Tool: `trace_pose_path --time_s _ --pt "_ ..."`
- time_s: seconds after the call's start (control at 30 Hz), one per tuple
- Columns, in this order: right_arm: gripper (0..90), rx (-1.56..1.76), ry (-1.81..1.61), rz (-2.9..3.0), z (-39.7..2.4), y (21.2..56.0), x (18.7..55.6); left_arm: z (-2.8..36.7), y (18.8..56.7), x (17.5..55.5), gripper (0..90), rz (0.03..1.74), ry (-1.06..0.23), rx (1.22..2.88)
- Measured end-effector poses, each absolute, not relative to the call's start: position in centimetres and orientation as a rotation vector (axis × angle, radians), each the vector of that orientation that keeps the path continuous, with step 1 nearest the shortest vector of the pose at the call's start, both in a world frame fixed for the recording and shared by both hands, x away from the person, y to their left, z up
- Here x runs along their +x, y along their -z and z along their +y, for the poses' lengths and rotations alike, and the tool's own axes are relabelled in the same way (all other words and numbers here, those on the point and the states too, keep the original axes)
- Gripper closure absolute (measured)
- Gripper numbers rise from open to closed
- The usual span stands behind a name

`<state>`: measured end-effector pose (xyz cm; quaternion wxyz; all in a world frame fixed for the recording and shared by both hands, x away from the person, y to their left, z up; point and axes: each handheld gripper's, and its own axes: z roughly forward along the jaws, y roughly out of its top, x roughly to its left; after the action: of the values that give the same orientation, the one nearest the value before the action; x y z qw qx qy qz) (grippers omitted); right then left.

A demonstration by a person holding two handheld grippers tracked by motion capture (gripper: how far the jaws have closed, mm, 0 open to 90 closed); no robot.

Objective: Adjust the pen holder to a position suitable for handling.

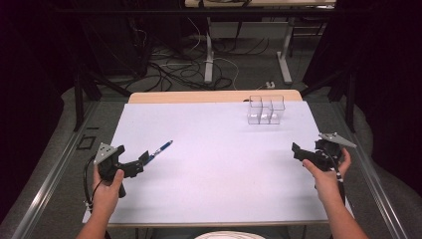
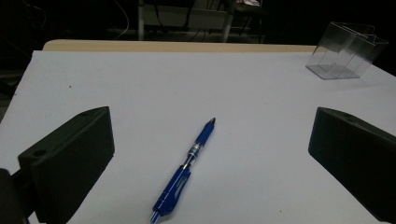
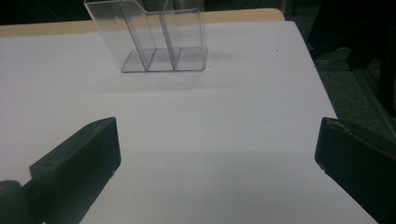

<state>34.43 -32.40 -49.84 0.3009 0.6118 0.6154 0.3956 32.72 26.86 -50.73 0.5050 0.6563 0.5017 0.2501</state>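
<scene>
the slim blue plastic ballpoint pen with a clear mid-section (image 2: pixel 187 170) lies flat on the white worktop (image 1: pixel 219 164), just ahead of the left claw (image 2: pixel 205 158) and between its two black jaws, which stand wide apart and hold nothing. its tip points away from the claw, towards the far edge of the worktop.

by the look of it the pen is light and stiff, with a smooth round barrel that could roll or slip out sideways when squeezed. the likeliest good hold is across the thicker blue grip section or near the clip end, with the jaws closing square to the barrel, low enough to catch it against the worktop. it is not fragile, though the tip is best left alone.

far from the pen, towards the back right of the worktop, stands a clear plastic organiser box with three open compartments (image 1: pixel 266 110), empty as far as can be seen. it looks light and easy to tip. the right claw (image 3: pixel 217 168) is also spread open and empty, well apart from the pen, facing that organiser. nothing lies between the pen and the organiser.
</scene>
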Motion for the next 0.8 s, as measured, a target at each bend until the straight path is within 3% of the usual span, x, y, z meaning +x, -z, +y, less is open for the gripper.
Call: trace_pose_path --time_s 0.27,0.63,0.8 --pt "6.9 1.601 -1.025 1.665 -31.9 50.1 34.6 27.0 50.5 32.5 0.2 1.223 -0.631 1.573" --pt "28.4 1.531 -1.099 1.730 -31.2 48.8 35.3 27.0 50.5 32.3 0.2 1.235 -0.635 1.563" --pt "31.3 1.492 -1.108 1.749 -30.6 47.9 36.3 27.2 50.5 32.3 0.2 1.238 -0.634 1.553"
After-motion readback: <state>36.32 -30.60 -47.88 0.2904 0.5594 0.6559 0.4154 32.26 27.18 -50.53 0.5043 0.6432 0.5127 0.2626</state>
